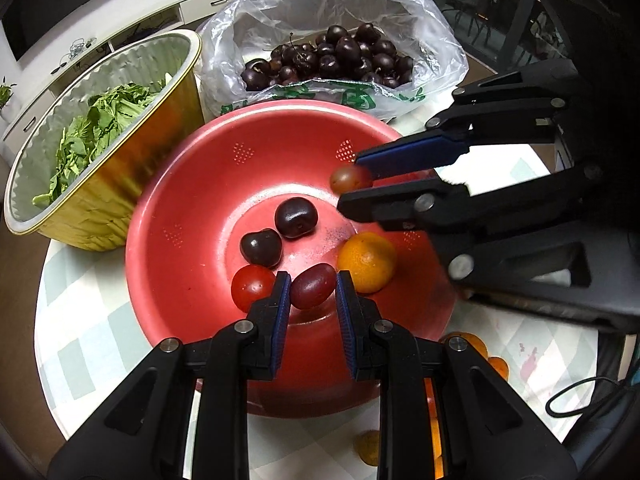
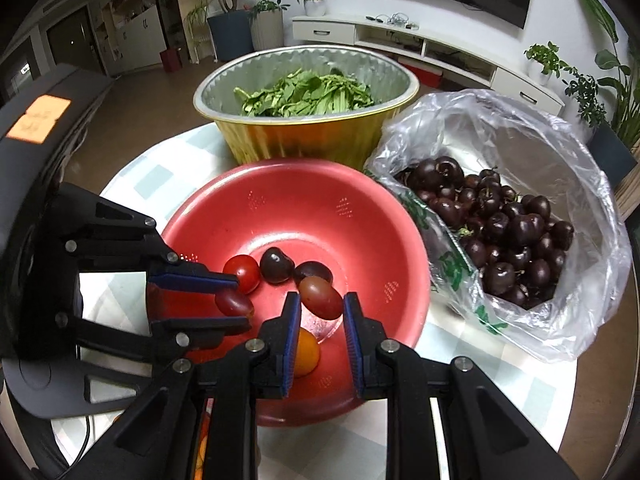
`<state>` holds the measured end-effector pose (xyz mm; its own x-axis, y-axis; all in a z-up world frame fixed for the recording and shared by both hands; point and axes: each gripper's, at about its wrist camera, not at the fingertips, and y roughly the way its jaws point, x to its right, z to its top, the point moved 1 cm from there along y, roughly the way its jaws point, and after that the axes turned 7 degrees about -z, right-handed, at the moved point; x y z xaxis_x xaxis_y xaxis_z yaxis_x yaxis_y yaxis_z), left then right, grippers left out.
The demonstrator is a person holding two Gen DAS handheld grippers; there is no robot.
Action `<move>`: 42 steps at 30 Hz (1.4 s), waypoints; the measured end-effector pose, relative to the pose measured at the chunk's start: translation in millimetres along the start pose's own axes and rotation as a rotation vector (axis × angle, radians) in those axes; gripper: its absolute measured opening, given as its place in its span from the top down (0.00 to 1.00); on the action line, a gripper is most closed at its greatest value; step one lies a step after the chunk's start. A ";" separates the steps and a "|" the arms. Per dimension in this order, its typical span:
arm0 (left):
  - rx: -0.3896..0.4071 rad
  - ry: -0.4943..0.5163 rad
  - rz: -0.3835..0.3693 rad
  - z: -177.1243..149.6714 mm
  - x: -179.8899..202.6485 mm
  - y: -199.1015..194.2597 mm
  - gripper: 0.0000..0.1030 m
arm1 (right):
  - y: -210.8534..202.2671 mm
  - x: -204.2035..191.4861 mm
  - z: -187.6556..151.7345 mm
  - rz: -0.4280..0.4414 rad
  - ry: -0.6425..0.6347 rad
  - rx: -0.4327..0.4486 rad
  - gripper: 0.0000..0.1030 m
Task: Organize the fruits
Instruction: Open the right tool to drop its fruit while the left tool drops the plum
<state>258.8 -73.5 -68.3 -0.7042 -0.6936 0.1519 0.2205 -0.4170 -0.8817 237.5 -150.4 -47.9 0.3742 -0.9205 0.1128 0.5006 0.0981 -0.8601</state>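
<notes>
Fruits sit in the red bowl (image 1: 192, 208) in front of you: two dark cherries (image 1: 296, 218), a cherry tomato (image 1: 253, 287) and a small orange (image 1: 367, 262) lie on its bottom. Your left gripper (image 1: 312, 292) pinches a reddish grape (image 1: 312, 291) above the bowl, its blue pads pressed on either side. Your right gripper (image 2: 321, 300) pinches another grape (image 2: 321, 297) the same way over the bowl. Behind the bowl stand a gold foil tub (image 2: 312, 140) of green leaves (image 2: 304, 94) and a clear plastic bag (image 2: 520, 136) full of dark cherries.
</notes>
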 end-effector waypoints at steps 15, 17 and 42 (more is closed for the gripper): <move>-0.026 -0.044 -0.006 2.2 -9.8 18.0 0.79 | 31.1 2.0 6.5 0.014 0.016 -0.101 0.77; -0.022 -0.050 -0.009 3.2 -10.6 18.4 0.79 | 34.6 2.3 6.6 0.012 0.016 -0.112 0.77; -0.006 -0.066 -0.022 3.0 -11.7 20.0 0.78 | 48.5 0.5 9.2 0.017 0.023 -0.156 0.77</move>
<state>273.5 -75.6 -86.4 -0.6627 -0.7216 0.2003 0.2014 -0.4293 -0.8804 269.1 -142.7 -85.0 0.3624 -0.9279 0.0878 0.3663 0.0552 -0.9289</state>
